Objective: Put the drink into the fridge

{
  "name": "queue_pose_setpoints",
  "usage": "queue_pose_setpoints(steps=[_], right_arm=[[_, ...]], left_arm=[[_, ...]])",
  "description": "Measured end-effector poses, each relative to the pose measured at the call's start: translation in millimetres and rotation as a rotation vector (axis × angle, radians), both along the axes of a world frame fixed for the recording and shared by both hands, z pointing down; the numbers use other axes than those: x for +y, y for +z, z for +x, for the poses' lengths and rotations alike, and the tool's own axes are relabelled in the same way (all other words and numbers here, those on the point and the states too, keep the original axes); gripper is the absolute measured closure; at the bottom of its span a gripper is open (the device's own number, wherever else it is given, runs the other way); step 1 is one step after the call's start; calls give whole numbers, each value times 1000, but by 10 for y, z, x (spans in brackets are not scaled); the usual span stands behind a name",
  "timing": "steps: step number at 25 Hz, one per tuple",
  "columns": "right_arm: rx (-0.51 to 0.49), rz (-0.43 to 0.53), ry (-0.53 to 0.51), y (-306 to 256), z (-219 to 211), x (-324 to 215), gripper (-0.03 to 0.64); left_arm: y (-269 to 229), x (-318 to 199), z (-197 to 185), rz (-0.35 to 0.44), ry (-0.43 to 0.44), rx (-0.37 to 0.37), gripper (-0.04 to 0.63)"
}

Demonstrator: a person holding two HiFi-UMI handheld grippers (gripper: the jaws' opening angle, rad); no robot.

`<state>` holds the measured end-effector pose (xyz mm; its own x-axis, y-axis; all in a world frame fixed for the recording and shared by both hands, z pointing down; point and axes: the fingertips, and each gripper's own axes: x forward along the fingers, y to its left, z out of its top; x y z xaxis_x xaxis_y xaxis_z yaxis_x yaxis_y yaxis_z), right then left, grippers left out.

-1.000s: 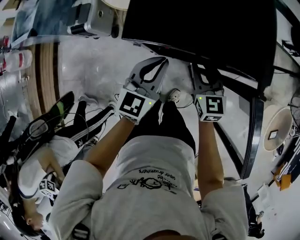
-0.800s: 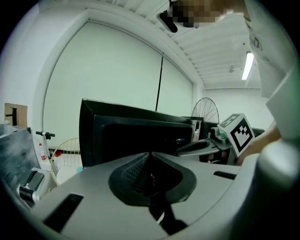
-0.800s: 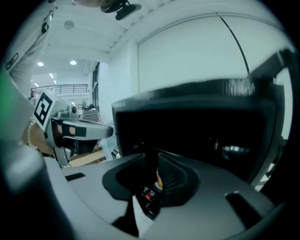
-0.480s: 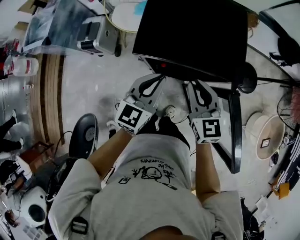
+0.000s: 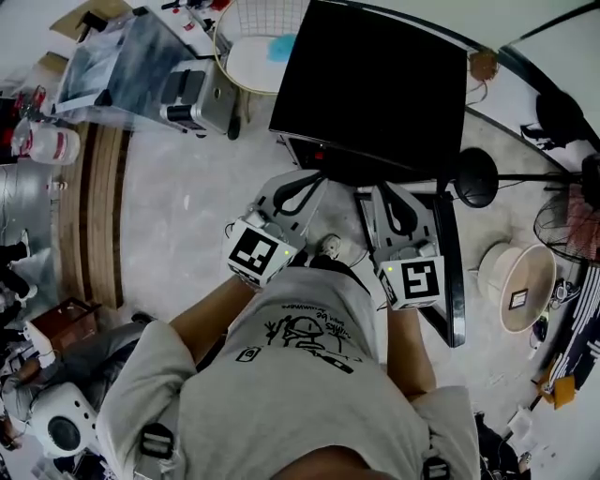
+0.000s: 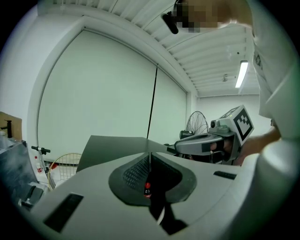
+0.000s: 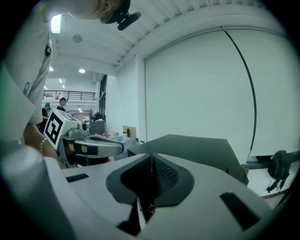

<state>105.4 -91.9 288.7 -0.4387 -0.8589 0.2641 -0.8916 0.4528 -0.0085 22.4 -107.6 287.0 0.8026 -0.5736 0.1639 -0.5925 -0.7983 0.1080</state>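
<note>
At the front of a black, flat-topped, box-shaped fridge [image 5: 375, 84], a person in a soft grey T-shirt [image 5: 300, 394] with a black print stood on a speckled grey concrete floor [image 5: 178, 216]. Both bare forearms were bent forward at waist height, side by side. Each carried a smooth grey plastic gripper topped by a white cube with black square markers.

The left gripper [image 5: 309, 183] angled inward toward the fridge's front. Its tapered fingers, lined with ribbed black pads [image 6: 136, 171], were pressed together at the tips with nothing pinched. The right gripper [image 5: 389, 197] pointed nearly straight ahead, just beside a long black panel [image 5: 453, 272] that jutted from the fridge's right front corner. Its jaws were likewise pressed together and empty. The two grippers were near each other but apart.

The drink [image 6: 147, 190], a small dark bottle with a red cap, showed in the left gripper view through the gap below that gripper's closed tips. It was well ahead of them and held by neither gripper. It stood upright, long axis vertical and cap up, against a dark backdrop; whether it sat inside the fridge could not be told.

A round wire-mesh basket [image 5: 253, 19] stood beyond the fridge's left corner. A round white disc-shaped object [image 5: 516, 281] sat on the floor to the right.
</note>
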Motion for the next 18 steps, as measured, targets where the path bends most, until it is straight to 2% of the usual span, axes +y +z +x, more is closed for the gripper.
queue_pose_setpoints(steps=[5,11,18], right_arm=[[-1,31,6,-282,2,54,609],[21,49,14,-595,-21,87,609],[30,103,18,-884,-68,181,611]], left_arm=[[-243,50,-22,3,-6,39,566],[-505,60,-60,43,15,35,566],[-724,120,-103,46,24,55,566]])
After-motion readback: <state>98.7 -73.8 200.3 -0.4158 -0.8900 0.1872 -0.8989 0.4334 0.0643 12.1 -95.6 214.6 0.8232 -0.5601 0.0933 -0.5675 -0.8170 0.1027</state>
